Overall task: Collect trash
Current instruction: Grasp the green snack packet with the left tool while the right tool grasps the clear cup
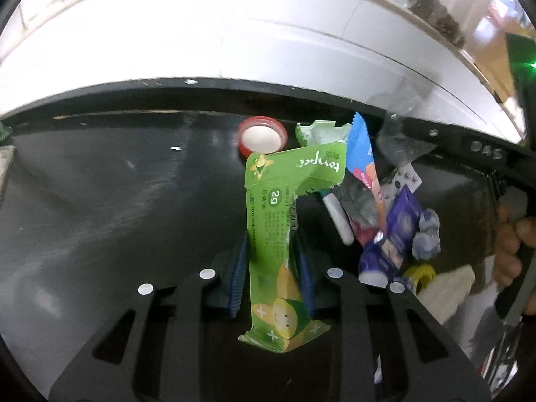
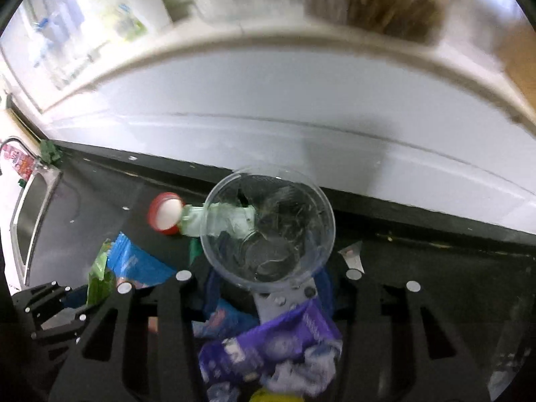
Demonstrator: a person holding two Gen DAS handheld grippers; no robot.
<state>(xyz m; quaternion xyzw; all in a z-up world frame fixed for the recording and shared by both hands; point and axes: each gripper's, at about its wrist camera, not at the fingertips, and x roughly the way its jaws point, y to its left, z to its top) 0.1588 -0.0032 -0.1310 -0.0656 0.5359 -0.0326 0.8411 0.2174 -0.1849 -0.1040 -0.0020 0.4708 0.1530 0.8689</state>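
My left gripper (image 1: pixel 272 269) is shut on a torn green snack wrapper (image 1: pixel 268 207), which stands up between its blue pads (image 1: pixel 238 268). The same wrapper (image 2: pixel 98 278) shows at the lower left of the right wrist view. My right gripper (image 2: pixel 268 284) is shut on a clear plastic cup (image 2: pixel 268 227), its mouth tilted toward the camera. Loose trash lies on the black table (image 1: pixel 100 184): a red cap (image 1: pixel 263 135), a pale green wrapper (image 1: pixel 318 134), a blue wrapper (image 1: pixel 360 147) and a purple packet (image 2: pixel 278 335).
A blister pack (image 1: pixel 405 177), a white stick (image 1: pixel 338 217), a crumpled tissue (image 1: pixel 427 234) and a yellow ring (image 1: pixel 420 276) lie in the pile. A person's hand (image 1: pixel 509 244) is at the right edge. A white wall (image 2: pixel 268 100) backs the table; a metal sink (image 2: pixel 33 214) lies left.
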